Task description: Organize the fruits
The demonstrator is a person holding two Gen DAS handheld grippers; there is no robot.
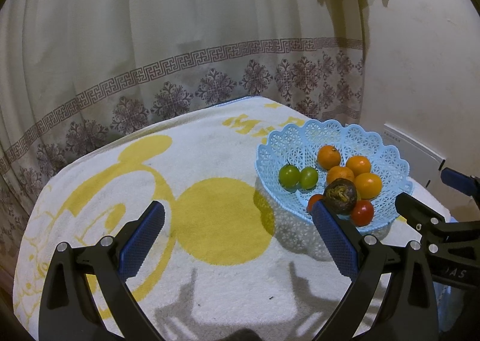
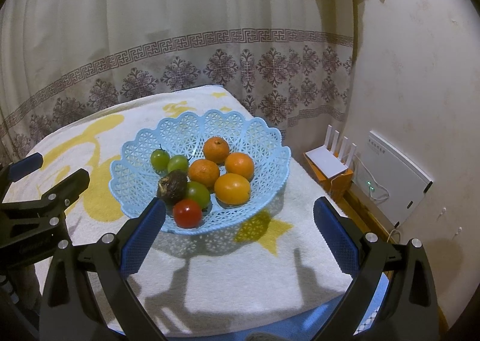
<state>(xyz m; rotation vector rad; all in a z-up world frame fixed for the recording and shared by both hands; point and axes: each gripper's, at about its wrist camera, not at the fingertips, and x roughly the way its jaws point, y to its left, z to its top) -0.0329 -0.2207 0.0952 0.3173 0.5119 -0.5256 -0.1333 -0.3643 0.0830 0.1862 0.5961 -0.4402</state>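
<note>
A light blue lattice basket (image 1: 303, 134) (image 2: 135, 158) stands on the white and yellow towel (image 1: 222, 221). It holds several oranges (image 2: 232, 188) (image 1: 367, 185), green fruits (image 2: 159, 158) (image 1: 289, 174), red tomatoes (image 2: 187, 212) (image 1: 363, 212) and a dark brown fruit (image 2: 172, 186) (image 1: 340, 195). My left gripper (image 1: 240, 221) is open and empty, left of the basket above the towel. My right gripper (image 2: 240, 215) is open and empty, just in front of the basket. Each gripper shows at the edge of the other's view.
A patterned curtain (image 1: 180, 41) hangs behind the table. To the right stand a white router (image 2: 333, 158) on an orange stand and a white box (image 2: 393, 176) against the wall. The towel's front edge (image 2: 240, 311) is near the right gripper.
</note>
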